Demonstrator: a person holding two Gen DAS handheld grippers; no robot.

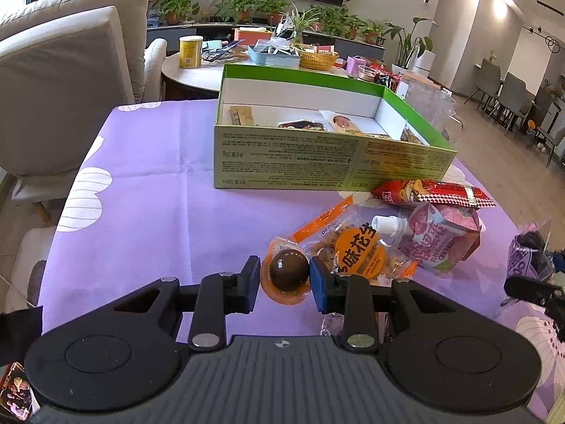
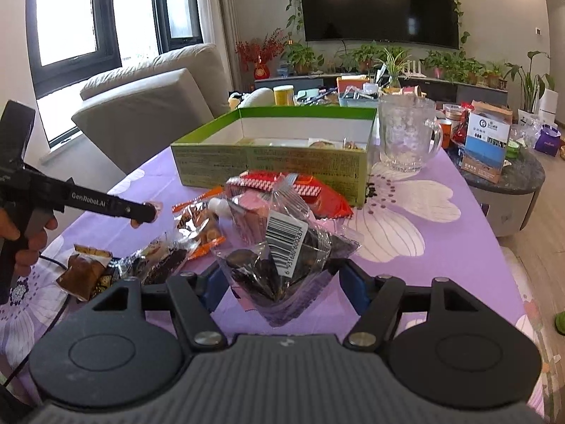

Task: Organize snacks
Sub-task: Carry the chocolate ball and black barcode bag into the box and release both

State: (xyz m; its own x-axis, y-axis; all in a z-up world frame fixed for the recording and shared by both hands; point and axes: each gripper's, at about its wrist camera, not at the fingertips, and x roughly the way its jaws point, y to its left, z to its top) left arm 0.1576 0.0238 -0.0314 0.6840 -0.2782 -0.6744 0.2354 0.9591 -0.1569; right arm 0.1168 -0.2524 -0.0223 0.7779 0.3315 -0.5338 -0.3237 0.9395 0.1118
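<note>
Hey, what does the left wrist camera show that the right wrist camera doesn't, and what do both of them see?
Only the left wrist view shows the brown egg packet between the left gripper's jaws, and the yellow basket behind.

Only the right wrist view shows the barcoded clear bag between the right gripper's jaws, and the window.

Both show the green box, red packet, glass mug and purple tablecloth.
</note>
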